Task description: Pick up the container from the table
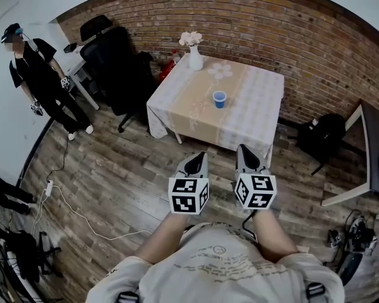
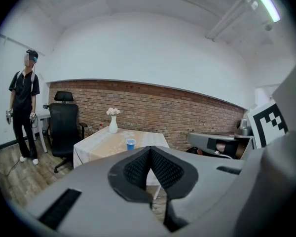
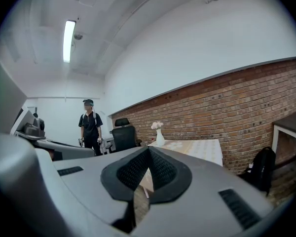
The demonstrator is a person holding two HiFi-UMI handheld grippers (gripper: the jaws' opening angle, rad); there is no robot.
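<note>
The container is a small blue cup [image 1: 220,98] that stands upright near the middle of a cloth-covered table [image 1: 259,115] against the brick wall. In the left gripper view the cup [image 2: 130,143] shows just above and left of the jaw tips, far off. My left gripper [image 1: 199,157] and right gripper [image 1: 242,149] are held side by side over the wooden floor, short of the table's near edge, both pointing toward it. Each is shut with nothing between its jaws, as the left gripper [image 2: 150,150] and the right gripper [image 3: 148,150] show close up. The right gripper view does not show the cup.
A white vase with flowers [image 1: 194,55] stands at the table's far left corner. A black office chair [image 1: 117,65] and a standing person [image 1: 38,74] are to the left. A black backpack [image 1: 322,136] and a desk [image 1: 374,150] are to the right. Cables [image 1: 82,216] cross the floor at the left.
</note>
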